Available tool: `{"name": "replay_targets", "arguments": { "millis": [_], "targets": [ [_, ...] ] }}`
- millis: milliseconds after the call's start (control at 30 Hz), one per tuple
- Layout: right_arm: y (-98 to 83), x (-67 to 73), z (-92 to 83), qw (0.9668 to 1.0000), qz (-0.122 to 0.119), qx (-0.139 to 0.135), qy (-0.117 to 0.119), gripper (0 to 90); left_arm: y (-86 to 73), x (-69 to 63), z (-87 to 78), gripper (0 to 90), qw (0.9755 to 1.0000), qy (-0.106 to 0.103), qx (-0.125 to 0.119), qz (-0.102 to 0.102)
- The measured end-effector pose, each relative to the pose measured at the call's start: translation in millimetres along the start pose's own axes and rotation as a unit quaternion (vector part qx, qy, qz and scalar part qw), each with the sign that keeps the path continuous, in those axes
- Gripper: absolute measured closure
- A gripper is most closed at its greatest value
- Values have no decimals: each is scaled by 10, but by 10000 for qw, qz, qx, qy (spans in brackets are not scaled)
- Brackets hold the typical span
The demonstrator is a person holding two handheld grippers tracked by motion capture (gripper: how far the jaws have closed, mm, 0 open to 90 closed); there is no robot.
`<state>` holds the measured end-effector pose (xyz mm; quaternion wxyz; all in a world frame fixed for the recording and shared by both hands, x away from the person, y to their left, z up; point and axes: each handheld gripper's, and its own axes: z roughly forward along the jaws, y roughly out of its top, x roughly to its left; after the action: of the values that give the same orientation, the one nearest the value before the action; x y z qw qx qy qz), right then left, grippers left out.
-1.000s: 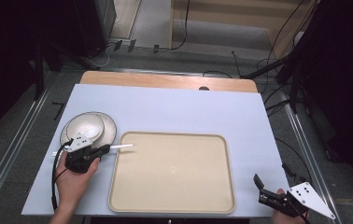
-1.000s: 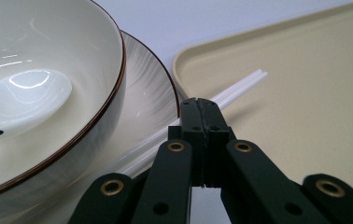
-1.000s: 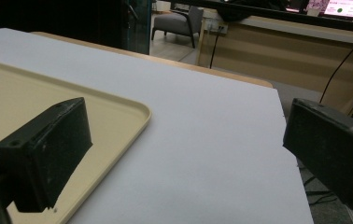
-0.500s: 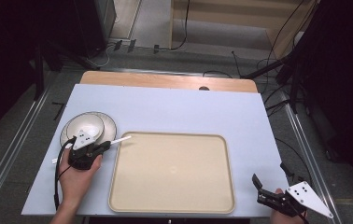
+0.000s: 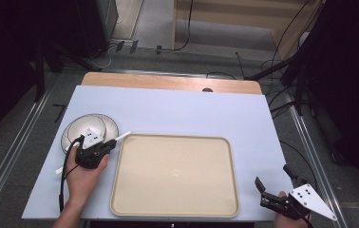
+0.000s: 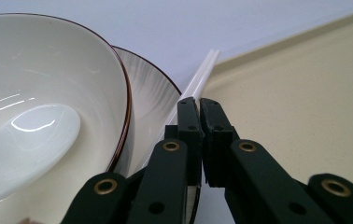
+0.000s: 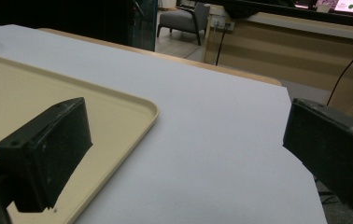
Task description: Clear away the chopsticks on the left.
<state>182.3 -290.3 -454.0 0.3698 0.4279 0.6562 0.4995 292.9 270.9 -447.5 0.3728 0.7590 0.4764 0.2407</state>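
Observation:
A pair of white chopsticks [image 5: 123,136] [image 6: 201,75] is pinched in my left gripper [image 5: 110,143] [image 6: 198,105], whose jaws have just eased a hair but still press on them. The sticks slant from the table's left edge up toward the beige tray [image 5: 175,171] [image 6: 305,93], their far tip over the tray's near-left corner. Just left of the gripper sits a white bowl [image 5: 83,127] [image 6: 48,65] on a brown-rimmed plate [image 5: 113,126] [image 6: 152,95], with a white spoon [image 6: 25,140] lying in the bowl. My right gripper [image 5: 272,175] [image 7: 184,144] stands open and empty at the table's front right corner.
The tray [image 7: 48,88] takes up the middle front of the pale blue tabletop [image 5: 177,111]. A wooden strip runs along the far edge. Cables and dark stands crowd the floor behind and to the right.
The left gripper has turned and lifted the chopsticks: their far tip has swung up toward the tray corner, their near end down toward the table's left edge. The right gripper has stayed put.

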Motion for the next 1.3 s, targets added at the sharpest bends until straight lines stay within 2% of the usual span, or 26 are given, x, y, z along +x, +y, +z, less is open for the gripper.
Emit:
{"name": "replay_targets", "arguments": {
  "millis": [67, 100, 167, 200, 333, 467, 533, 600, 667, 867, 933, 1067, 1100, 1300],
  "targets": [
    [0, 1, 3, 10000, -6, -2, 6, 14, 9, 0, -12, 896, 9999, -24, -93, -35],
    [0, 3, 4, 10000, -6, 0, 10, 14, 17, -2, -23, 900, 9999, 76, -93, -12],
    [3, 7, 4, 10000, -36, 4, 20, 14, 27, 19, -53, 900, 9999, -73, -105, -91],
    [4, 10, 1, 10000, -49, -2, 20, 14, 32, 23, -77, 896, 9999, -62, -125, -46],
    [11, 1, -19, 10000, -32, -43, 12, 14, 51, 37, -190, 839, 9998, -94, -172, -71],
    [15, -8, -12, 10000, -28, -55, 21, 14, 51, 38, -312, 791, 9998, -141, -113, 55],
    [15, -7, -9, 10000, -37, -54, 32, 14, 39, 63, -387, 771, 9998, -191, -107, 8],
    [15, -6, -6, 10000, -54, -54, 43, 14, 19, 97, -461, 758, 9994, -329, -134, -36],
    [15, -11, -2, 10000, -45, -60, 58, 14, -10, 130, -531, 765, 9990, -429, -129, -52],
    [19, -11, 23, 9999, -67, -77, 92, 14, -132, 242, -704, 794, 9993, -366, 60, -17],
    [19, -7, 23, 9999, -90, -65, 100, 14, -191, 311, -749, 828, 9988, -459, 132, -58],
    [19, -13, 17, 9999, -70, -91, 96, 14, -259, 447, -806, 827, 9991, -307, 142, -236],
    [19, -9, 19, 9999, -71, -84, 94, 14, -262, 476, -809, 827, 9994, -215, 167, -212],
    [22, 13, 33, 9999, -100, -59, 114, 14, -266, 497, -762, 818, 9993, -137, 323, -141]
  ]
}}
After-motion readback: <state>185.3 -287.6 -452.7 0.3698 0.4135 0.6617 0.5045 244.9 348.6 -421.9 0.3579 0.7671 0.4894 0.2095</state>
